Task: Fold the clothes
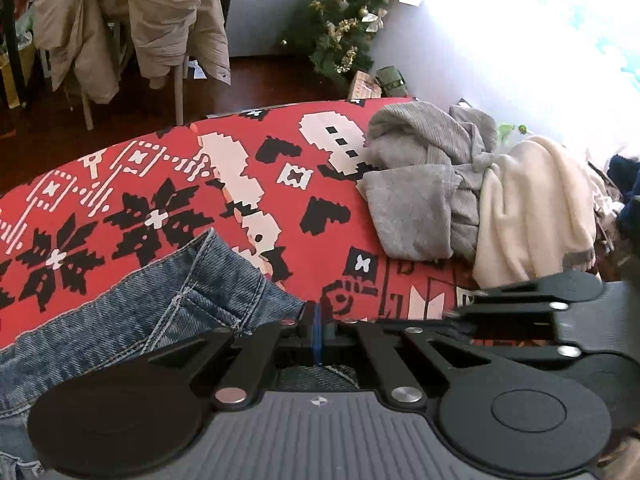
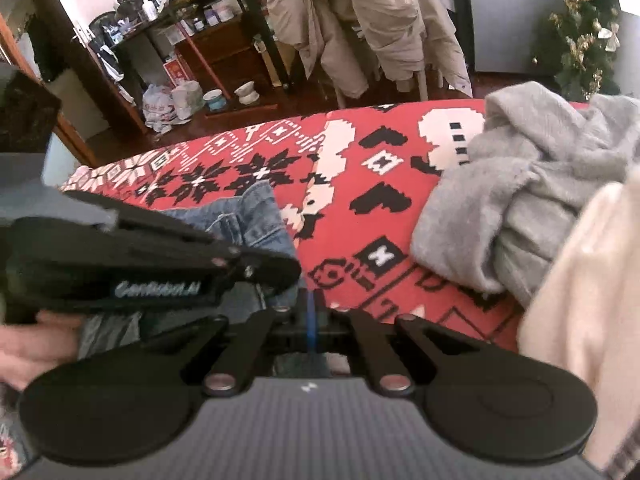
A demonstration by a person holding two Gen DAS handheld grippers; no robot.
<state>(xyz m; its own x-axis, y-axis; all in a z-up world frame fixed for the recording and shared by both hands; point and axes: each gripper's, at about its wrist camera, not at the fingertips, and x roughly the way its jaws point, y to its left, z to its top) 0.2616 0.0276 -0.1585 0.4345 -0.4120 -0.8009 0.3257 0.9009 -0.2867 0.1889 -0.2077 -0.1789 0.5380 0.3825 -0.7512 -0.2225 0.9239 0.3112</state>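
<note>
On the near left part of the red, black and white patterned cloth (image 1: 248, 184) covering the bench, a pair of blue jeans (image 1: 152, 312) is lying, its stitched hem end reaching toward the middle of the pattern. The left claw (image 1: 317, 334) is sitting with its jaws fully together at the denim's right edge; fabric is showing just behind and beneath the tips, though whether any is pinched cannot be told. In the right wrist view the right claw (image 2: 311, 322) is likewise closed tight, hovering just right of the jeans (image 2: 248, 216), with the left tool's black linkage crossing in front of the denim and a person's hand (image 2: 28, 344) showing at the left border. Between the jeans and the heap at the right, a broad band of bare patterned cloth (image 2: 360, 184) is lying open. A crumpled grey garment (image 1: 424, 184) is resting on the bench's right side, touching a cream garment (image 1: 532, 208) piled beside it toward the right edge. Beyond the bench's far curved edge, dark floor is showing, a beige coat (image 1: 132, 20) is draping over a chair, and a small decorated Christmas tree (image 1: 348, 28) is standing by the wall. Cluttered shelves (image 2: 188, 40) are filling the far left corner in the right wrist view.
</note>
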